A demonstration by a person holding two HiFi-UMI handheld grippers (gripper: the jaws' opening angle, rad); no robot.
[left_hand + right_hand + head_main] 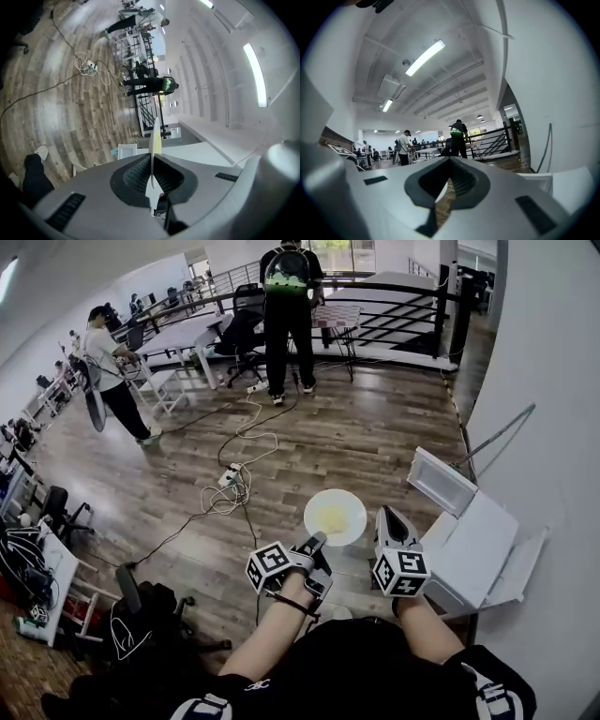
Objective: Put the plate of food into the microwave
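A white plate [335, 516] with yellow food on it hangs level above the wooden floor. My left gripper [317, 542] is shut on its near rim. In the left gripper view the plate [154, 136] shows edge-on, clamped between the ribbed pads of that gripper [151, 176]. My right gripper [387, 514] hovers just right of the plate without touching it. Its jaws [447, 187] stand a narrow gap apart with nothing between them. A white microwave [473, 549] sits to the right by the wall, its door [441, 481] swung open toward the plate.
Cables and a power strip [234, 479] trail across the floor ahead. Two people [289, 315] [112, 371] stand by desks farther off. A black bag [141, 624] and a chair lie at my left. A white wall [553, 427] bounds the right side.
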